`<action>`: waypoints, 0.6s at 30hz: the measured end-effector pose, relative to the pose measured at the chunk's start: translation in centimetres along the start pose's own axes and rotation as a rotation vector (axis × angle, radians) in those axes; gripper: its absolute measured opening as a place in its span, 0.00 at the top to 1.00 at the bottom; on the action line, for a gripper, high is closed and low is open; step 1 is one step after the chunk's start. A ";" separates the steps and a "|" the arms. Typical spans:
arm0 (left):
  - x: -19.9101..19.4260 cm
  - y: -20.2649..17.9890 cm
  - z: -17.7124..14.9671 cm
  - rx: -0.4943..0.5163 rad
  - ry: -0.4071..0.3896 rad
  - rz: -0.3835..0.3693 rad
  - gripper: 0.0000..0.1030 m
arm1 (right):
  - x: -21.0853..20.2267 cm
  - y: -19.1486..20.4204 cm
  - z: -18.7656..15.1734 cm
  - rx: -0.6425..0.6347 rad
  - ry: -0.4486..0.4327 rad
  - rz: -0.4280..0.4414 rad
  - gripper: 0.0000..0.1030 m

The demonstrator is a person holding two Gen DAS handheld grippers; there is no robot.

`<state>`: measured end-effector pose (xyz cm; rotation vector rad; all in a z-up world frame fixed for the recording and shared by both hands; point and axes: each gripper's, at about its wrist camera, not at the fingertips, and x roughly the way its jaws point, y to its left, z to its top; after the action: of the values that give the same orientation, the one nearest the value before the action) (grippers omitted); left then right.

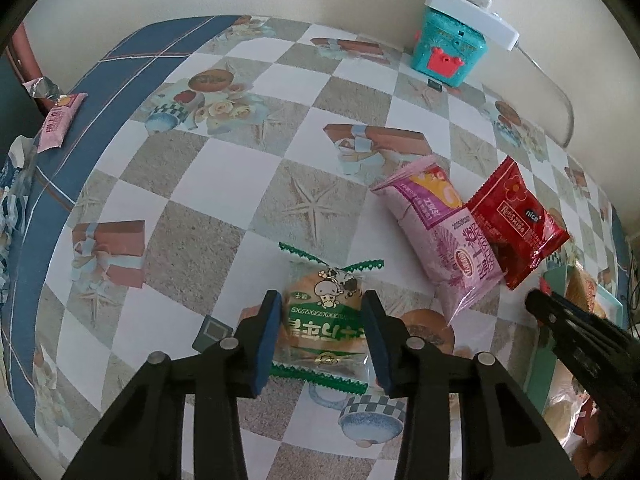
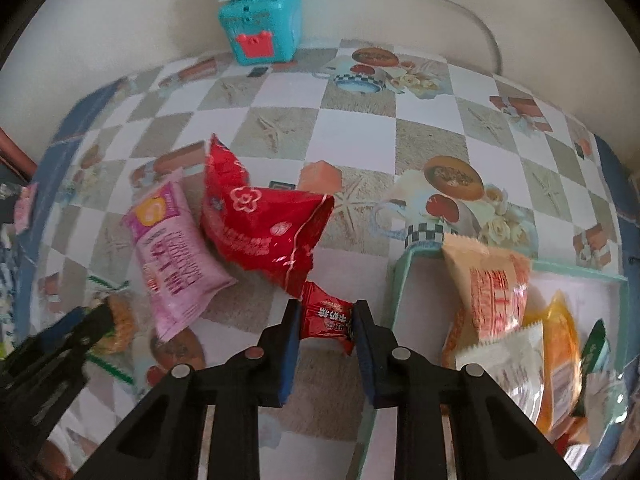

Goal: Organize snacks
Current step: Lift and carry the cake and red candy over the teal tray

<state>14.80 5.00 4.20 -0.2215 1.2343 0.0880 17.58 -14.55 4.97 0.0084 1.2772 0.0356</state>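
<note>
The left claw (image 1: 322, 334) grips the green-trimmed bun packet (image 1: 325, 316) across its width, low over the desk (image 1: 224, 208). The right claw (image 2: 326, 330) pinches a small red candy packet (image 2: 327, 318); the teal tray (image 2: 404, 272) lies just to its right, nearer this arm.

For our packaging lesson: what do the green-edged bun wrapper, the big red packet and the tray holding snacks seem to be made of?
Green-edged bun wrapper: thin clear plastic film, glossy; the bun shows through it. Big red packet: probably printed plastic or foil film, shiny, with creases that catch the light. Tray: looks like rigid moulded plastic, pale teal, with a smooth raised rim, though the exact material is unclear.
</note>
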 end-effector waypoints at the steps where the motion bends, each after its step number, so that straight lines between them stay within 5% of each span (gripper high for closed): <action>1: 0.0 0.0 0.0 -0.003 0.001 -0.002 0.59 | -0.5 -0.2 -0.4 0.014 -0.011 0.018 0.73; 3: 0.0 0.2 0.0 -0.010 0.008 -0.011 0.57 | -1.6 -0.5 -1.1 0.035 -0.038 0.040 0.73; 7: 0.5 0.5 -0.1 -0.037 0.036 -0.059 0.37 | -3.6 -0.4 -2.8 0.068 -0.086 0.073 0.73; 13: 1.2 -0.2 -0.4 -0.018 0.036 -0.022 0.38 | -5.1 -0.4 -4.6 0.112 -0.143 0.080 0.73; 15: 1.4 -0.4 -0.4 -0.008 0.036 0.000 0.49 | -5.4 -0.8 -5.0 0.132 -0.151 0.085 0.73; 18: 1.2 -0.7 -0.5 -0.003 0.030 0.015 0.50 | -6.3 -1.1 -5.8 0.157 -0.173 0.081 0.73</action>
<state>14.84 4.18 3.03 -0.2169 1.2662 0.0999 10.26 -15.96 9.32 0.1947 1.1034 0.0044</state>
